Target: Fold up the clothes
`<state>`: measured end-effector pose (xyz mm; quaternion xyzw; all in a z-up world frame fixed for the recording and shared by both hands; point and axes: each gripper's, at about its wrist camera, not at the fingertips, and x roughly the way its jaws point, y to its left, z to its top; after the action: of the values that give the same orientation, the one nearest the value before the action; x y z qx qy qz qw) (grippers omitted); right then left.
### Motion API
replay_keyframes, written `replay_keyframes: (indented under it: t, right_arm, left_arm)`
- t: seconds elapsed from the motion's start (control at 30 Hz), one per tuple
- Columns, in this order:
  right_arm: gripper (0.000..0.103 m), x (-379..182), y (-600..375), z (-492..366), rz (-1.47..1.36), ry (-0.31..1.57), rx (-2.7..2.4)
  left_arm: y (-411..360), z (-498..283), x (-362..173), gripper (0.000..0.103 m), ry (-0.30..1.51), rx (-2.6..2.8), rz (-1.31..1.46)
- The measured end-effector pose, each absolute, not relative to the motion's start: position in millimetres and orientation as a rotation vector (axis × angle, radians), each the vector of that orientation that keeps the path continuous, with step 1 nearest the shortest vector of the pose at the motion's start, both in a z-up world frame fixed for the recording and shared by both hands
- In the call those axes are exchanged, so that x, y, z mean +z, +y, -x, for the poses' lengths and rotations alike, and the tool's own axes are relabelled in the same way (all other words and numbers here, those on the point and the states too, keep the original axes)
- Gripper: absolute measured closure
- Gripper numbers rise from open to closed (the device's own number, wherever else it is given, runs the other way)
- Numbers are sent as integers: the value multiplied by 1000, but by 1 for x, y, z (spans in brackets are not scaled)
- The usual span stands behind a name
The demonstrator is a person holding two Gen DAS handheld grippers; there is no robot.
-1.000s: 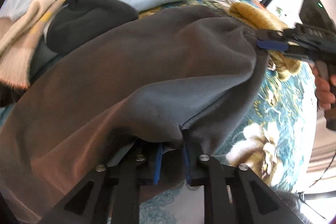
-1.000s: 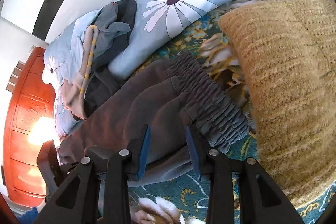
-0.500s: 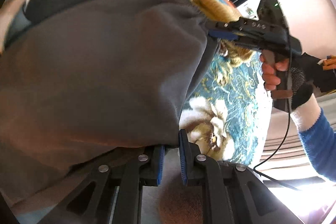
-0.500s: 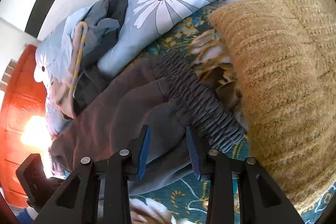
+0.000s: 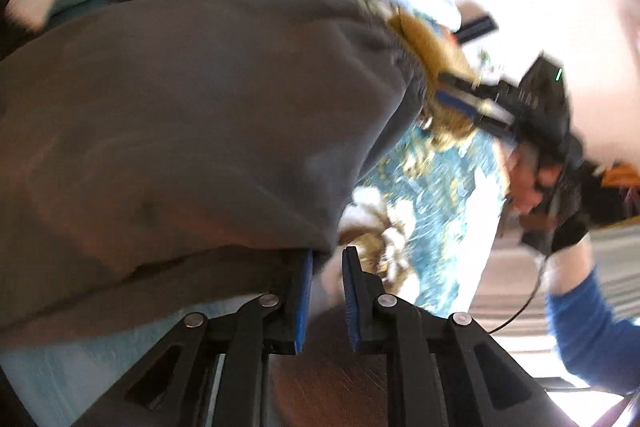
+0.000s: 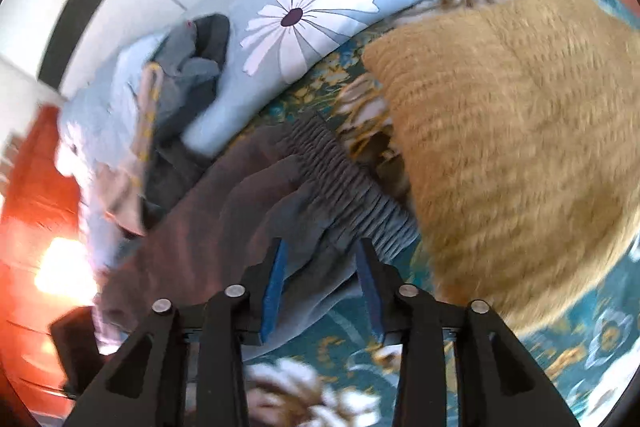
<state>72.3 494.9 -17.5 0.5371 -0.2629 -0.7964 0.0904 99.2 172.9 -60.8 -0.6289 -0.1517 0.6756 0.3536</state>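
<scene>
Grey pants lie spread over a teal flowered bedspread. My left gripper is nearly closed, and the tips of its blue pads pinch a corner of the pants' edge. In the right wrist view the pants end in a gathered elastic waistband. My right gripper stands open just short of the waistband, with loose grey cloth lying between its fingers. The left wrist view, blurred by motion, shows the right gripper at the far end of the pants, held by a gloved hand.
A mustard knitted garment lies right beside the waistband. A pale blue daisy-print duvet runs along the back, with a pile of dark and beige clothes on it. A red wooden headboard stands at the left.
My left gripper's fingers came closer together on the pants' edge, and its view swung right. The right gripper slid slightly nearer the waistband, still open.
</scene>
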Motion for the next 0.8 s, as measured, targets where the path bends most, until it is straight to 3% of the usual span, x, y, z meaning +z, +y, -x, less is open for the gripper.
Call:
replay_keyframes:
  t: [0.23, 0.4, 0.53, 0.7, 0.8]
  right_arm:
    - [61, -27, 449, -46, -1595, -718, -2303]
    - [61, -35, 446, -41, -1632, -666, -2326]
    - [61, -49, 460, -46, -1705, -687, -2327]
    - [60, -27, 440, -53, -1668, -636, -2338]
    - [60, -11, 396, -59, -1621, -473, -2214]
  left_arm:
    - [54, -111, -11, 53, -652, 2083, 1571]
    - [-80, -128, 5, 48, -880, 2454, 1608]
    - [-145, -137, -14, 47, -1129, 2516, 1637]
    - [-161, -131, -43, 47, -1209, 2525, 1687]
    - [-160, -127, -57, 47, -1217, 2533, 1715]
